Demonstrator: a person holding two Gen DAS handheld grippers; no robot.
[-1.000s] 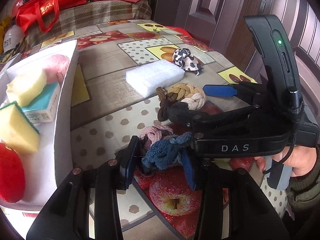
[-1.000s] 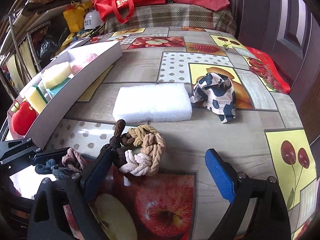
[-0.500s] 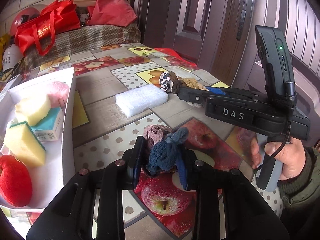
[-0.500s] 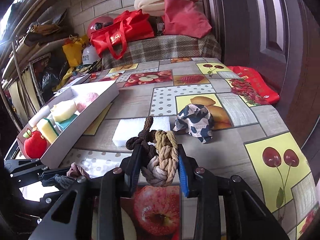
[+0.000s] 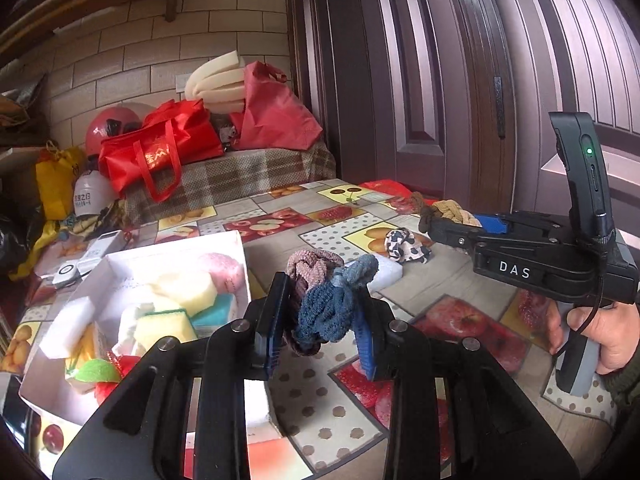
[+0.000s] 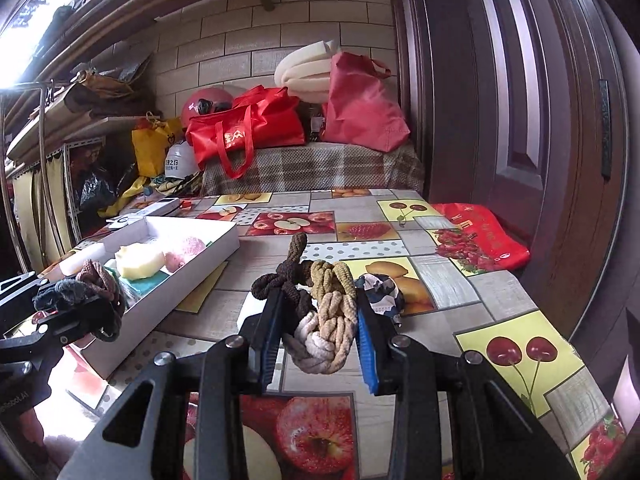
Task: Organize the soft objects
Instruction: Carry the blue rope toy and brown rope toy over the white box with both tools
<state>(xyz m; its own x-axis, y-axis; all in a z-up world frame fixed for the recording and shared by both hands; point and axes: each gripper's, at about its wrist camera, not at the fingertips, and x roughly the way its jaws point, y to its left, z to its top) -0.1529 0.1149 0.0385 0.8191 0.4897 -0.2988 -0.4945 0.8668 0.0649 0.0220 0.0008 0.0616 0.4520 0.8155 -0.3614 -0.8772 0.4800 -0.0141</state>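
The left tool was clamped on a blue-and-pink braided fabric tie, the right tool on a brown-and-beige braided fabric tie; the white cardboard box's rim was seen near, left of both.

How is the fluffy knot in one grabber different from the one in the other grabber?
The braided scrunchie in the left gripper is blue and dusty pink; the braided scrunchie in the right gripper is dark brown, tan and cream. The brown one has a loose end sticking up; the blue one looks more bunched. Both are soft, braided, clamped between blue pads and lifted off the table.
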